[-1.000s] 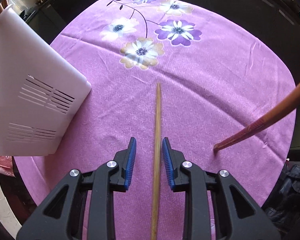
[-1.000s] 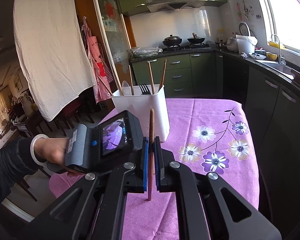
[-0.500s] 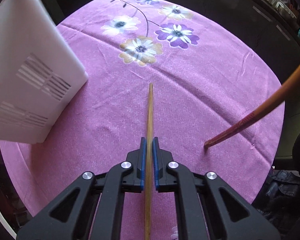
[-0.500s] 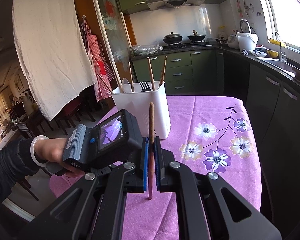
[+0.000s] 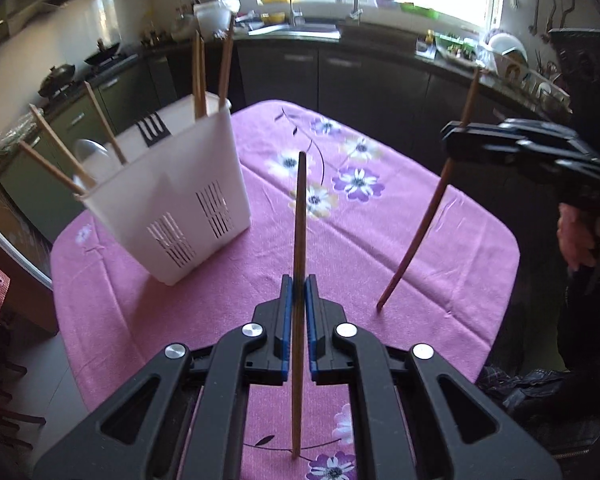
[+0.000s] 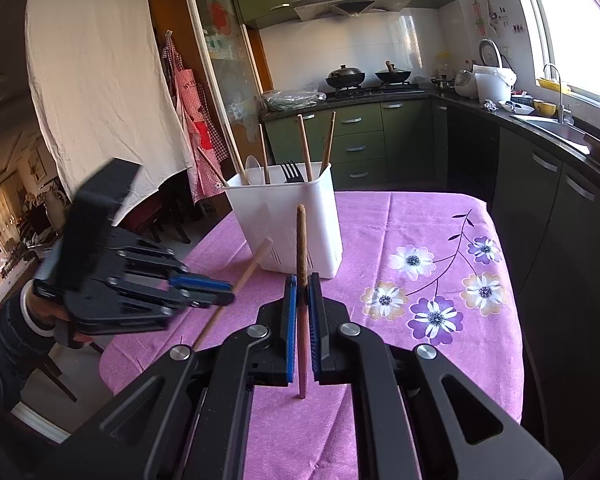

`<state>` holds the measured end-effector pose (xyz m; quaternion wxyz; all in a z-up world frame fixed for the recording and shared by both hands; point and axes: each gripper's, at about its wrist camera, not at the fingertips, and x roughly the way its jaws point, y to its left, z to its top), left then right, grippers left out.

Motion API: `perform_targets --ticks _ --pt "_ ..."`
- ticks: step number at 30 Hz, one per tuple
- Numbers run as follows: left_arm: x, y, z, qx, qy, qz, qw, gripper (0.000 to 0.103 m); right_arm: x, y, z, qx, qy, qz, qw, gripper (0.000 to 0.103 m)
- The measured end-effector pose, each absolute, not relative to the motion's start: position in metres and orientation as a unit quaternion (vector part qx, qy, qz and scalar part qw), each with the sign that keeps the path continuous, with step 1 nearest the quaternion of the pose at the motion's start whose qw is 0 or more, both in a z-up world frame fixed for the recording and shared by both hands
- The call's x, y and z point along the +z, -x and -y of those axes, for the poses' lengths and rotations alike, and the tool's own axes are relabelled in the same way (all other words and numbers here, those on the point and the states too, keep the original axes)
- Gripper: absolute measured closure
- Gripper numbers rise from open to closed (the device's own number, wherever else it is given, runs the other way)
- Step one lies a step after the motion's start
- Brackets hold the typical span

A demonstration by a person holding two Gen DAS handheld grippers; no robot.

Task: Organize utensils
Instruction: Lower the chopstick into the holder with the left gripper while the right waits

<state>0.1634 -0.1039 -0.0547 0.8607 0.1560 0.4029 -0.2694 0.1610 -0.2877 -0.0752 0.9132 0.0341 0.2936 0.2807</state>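
Note:
My left gripper [image 5: 299,292] is shut on a pale wooden chopstick [image 5: 300,220], held up off the pink flowered tablecloth [image 5: 380,240] and standing steeply. The white slotted utensil holder [image 5: 172,200] stands to its left with several chopsticks, a black fork [image 5: 153,130] and a spoon inside. My right gripper [image 6: 302,296] is shut on a dark brown chopstick [image 6: 301,240], whose lower tip rests on the cloth. In the right wrist view the left gripper [image 6: 228,298] hovers at left with the pale chopstick [image 6: 252,268] slanting through it. The holder [image 6: 284,216] is just beyond.
The table's rounded edges drop off on the left and right. Dark kitchen cabinets [image 6: 560,200] and a sink counter [image 5: 300,32] run behind and beside the table. A person's hand [image 5: 580,236] holds the right gripper. A white cloth [image 6: 96,92] hangs at left.
My left gripper closed on the pale chopstick that lay on the cloth, then lifted and tilted it upward. The right gripper and its dark chopstick stayed put.

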Motion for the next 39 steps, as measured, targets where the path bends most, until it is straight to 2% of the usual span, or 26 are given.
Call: perform_targets --ticks 10,20,34,39 --pt "-0.029 -0.124 0.075 -0.259 -0.121 -0.359 0.888 0.097 -0.073 -0.156 0.283 0.281 -0.024 -0.294 0.913 0.096" --pt "0.007 -0.12 0.061 -0.252 -0.097 -0.33 0.904 0.097 -0.072 -0.155 0.281 0.281 -0.02 -0.295 0.913 0.096" --pt "0.142 -0.169 0.049 -0.214 -0.059 -0.237 0.946 0.097 -0.072 -0.155 0.279 0.285 -0.014 -0.297 0.911 0.096" --pt "0.158 -0.201 0.044 -0.169 -0.055 -0.212 0.961 0.097 -0.073 -0.156 0.281 0.286 -0.018 -0.297 0.911 0.096"
